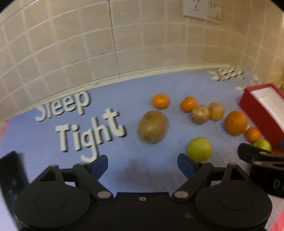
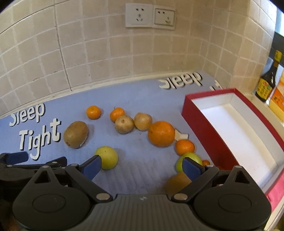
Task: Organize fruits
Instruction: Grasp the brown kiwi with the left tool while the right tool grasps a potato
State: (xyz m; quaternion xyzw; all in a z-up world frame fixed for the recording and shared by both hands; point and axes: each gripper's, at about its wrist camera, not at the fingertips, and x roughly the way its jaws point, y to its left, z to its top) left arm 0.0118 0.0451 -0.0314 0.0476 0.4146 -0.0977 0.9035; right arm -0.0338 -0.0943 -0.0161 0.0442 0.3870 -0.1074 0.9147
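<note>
Fruit lies loose on a blue mat [image 2: 142, 99]: a big kiwi [image 2: 75, 134], two smaller kiwis [image 2: 124, 124], a large orange [image 2: 161, 133], several tangerines [image 2: 93, 112] and two green apples [image 2: 107, 157]. A red box [image 2: 211, 140] with a white inside stands empty at the right. My right gripper [image 2: 142, 166] is open above the mat, between the two apples, holding nothing. My left gripper [image 1: 142, 164] is open too, in front of the big kiwi [image 1: 152, 126] and left of a green apple [image 1: 199, 148]. Another kiwi [image 2: 177, 181] lies partly hidden under the right finger.
A tiled wall with two sockets [image 2: 150, 16] backs the counter. A dark sauce bottle [image 2: 268, 80] and an orange-labelled bottle [image 2: 278, 96] stand on a ledge behind the box. The red box [image 1: 255, 117] sits at the right edge of the left wrist view.
</note>
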